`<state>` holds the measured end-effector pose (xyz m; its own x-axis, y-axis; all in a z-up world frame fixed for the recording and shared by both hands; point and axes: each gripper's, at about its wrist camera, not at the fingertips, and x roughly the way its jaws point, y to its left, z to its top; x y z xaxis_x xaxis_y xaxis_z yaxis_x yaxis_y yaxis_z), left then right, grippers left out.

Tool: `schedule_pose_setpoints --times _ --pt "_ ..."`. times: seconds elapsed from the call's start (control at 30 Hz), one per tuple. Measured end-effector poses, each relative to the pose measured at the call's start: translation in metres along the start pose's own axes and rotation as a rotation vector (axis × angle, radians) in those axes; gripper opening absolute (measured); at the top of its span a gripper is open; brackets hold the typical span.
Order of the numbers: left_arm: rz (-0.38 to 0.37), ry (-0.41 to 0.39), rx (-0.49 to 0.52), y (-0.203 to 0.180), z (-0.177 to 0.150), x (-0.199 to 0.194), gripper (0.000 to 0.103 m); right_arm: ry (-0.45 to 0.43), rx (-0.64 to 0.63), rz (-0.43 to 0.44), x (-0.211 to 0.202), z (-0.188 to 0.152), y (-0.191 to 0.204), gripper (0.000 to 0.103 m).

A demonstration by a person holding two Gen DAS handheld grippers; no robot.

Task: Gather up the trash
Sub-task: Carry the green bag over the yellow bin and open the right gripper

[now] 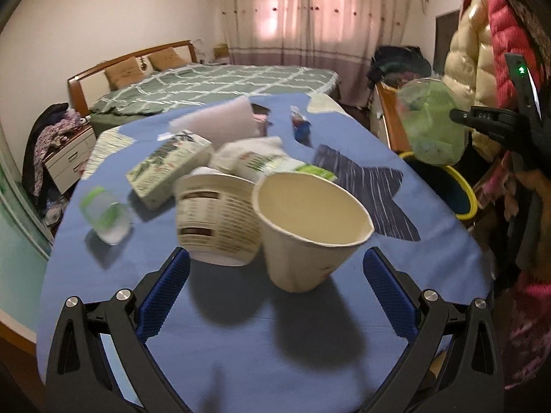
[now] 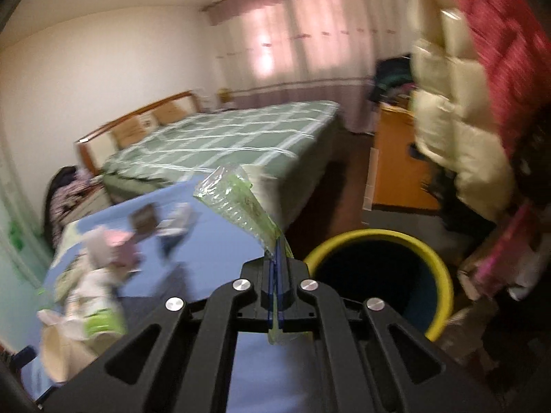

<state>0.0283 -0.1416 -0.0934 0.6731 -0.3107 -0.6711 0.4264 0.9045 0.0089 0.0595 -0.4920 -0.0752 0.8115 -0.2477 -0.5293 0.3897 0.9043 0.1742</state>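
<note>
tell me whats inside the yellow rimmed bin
The yellow-rimmed bin shows only a dark interior from the right wrist view; no trash is visible, and its bottom is too dark to make out.

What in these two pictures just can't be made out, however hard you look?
- Print on the lying tub and the carton: left wrist view, smeared by motion blur.
- Bottom of the yellow-rimmed bin: right wrist view, its inside is dark.
- What the clear green wrapper in the right claw once held: crumpled and blurred.
- Table's near edge: left wrist view, hidden behind the left claw.
</note>
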Motion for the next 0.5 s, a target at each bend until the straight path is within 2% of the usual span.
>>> schedule_pose_setpoints --times 0.13,0.37,0.43,0.5 --pt "-0.002 0.028 0.010 -0.009 0.001 0.017 0.099 0.045 0.049 -0.093 0.027 -0.006 -0.041 0.001" --pt "-0.002 0.045 0.045 -0.021 0.009 0.033 0.099 0.126 0.092 -0.184 0.073 -0.018 -0.071 0.002" --pt "-0.005 0.049 0.051 -0.022 0.011 0.034 0.099 0.148 0.097 -0.199 0.082 -0.020 -0.076 0.006" --pt "-0.007 0.049 0.057 -0.025 0.013 0.037 0.099 0.148 0.105 -0.204 0.085 -0.023 -0.080 0.017"
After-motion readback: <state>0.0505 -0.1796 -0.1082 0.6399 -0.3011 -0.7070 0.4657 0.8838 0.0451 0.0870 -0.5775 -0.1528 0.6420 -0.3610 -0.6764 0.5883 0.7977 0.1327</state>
